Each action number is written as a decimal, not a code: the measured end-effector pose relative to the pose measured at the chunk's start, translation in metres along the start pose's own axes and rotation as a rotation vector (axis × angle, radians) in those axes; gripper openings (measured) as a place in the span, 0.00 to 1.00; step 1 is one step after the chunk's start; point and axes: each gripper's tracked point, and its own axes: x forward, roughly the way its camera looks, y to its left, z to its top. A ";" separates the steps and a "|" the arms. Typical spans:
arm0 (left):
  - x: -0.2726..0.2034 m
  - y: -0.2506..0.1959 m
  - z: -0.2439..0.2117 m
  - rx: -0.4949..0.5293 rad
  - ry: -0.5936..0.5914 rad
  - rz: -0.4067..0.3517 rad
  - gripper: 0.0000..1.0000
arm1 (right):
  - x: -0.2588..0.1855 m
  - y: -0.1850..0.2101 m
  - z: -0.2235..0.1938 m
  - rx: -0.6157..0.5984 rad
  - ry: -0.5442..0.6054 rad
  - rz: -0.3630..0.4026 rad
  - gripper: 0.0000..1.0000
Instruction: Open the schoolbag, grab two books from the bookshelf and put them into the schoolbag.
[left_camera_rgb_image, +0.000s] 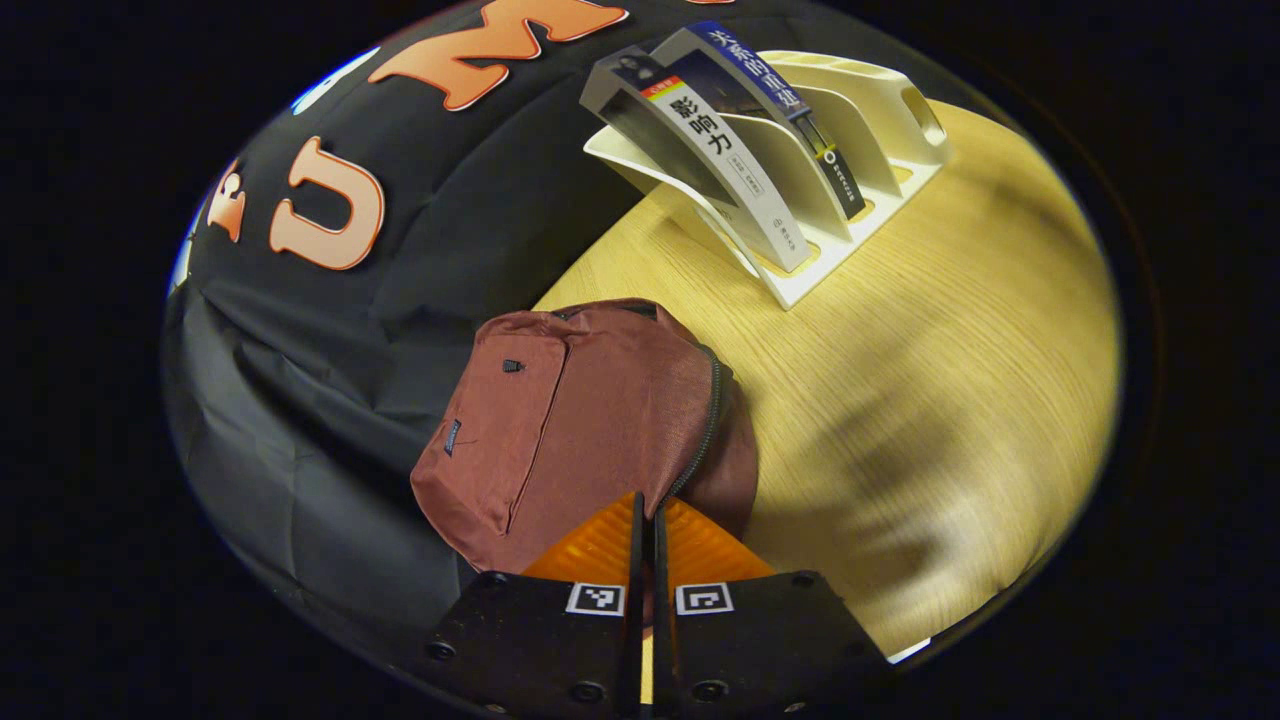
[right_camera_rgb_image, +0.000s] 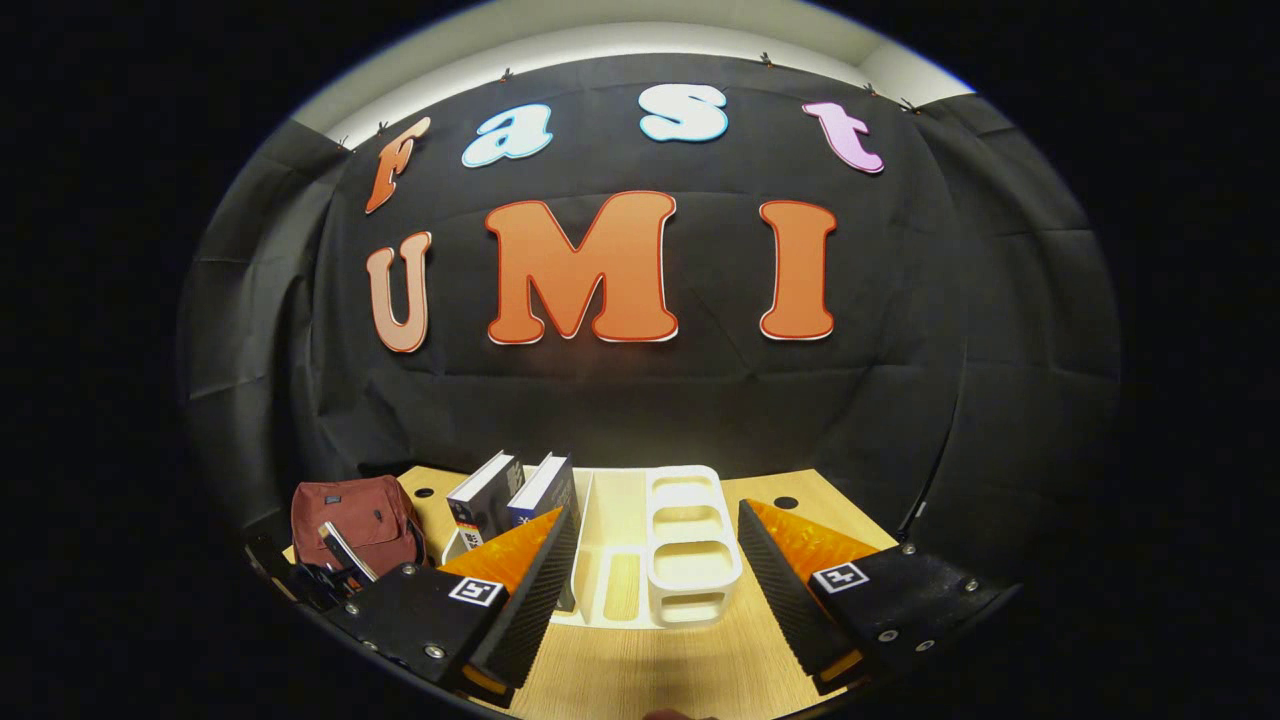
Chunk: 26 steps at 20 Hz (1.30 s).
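Left hand-held gripper (left_camera_rgb_image: 646, 520): fingers pressed together at the schoolbag's near edge by the zipper; whether they pinch anything cannot be told.
Right hand-held gripper (right_camera_rgb_image: 655, 560): fingers spread wide, grasping nothing, facing the bookshelf.
Schoolbag (left_camera_rgb_image: 580, 420): maroon, lying on the counter (left_camera_rgb_image: 950, 380) against the black cloth wall, zipper closed along its visible side.
Bookshelf (left_camera_rgb_image: 850, 170): white slotted rack on the counter beyond the schoolbag.
Books (left_camera_rgb_image: 720, 150): two, leaning in the bookshelf's slots nearest the schoolbag.
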 end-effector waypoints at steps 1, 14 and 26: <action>-0.003 0.007 0.006 -0.005 -0.009 -0.010 0.03 | 0.003 0.002 0.000 -0.004 0.011 0.016 0.96; -0.047 0.126 0.071 -0.157 -0.083 -0.142 0.02 | 0.027 0.070 0.005 -0.079 0.175 0.243 0.97; -0.028 0.203 0.101 -0.080 -0.160 -0.405 0.03 | 0.075 0.165 0.007 -0.107 0.448 0.210 0.97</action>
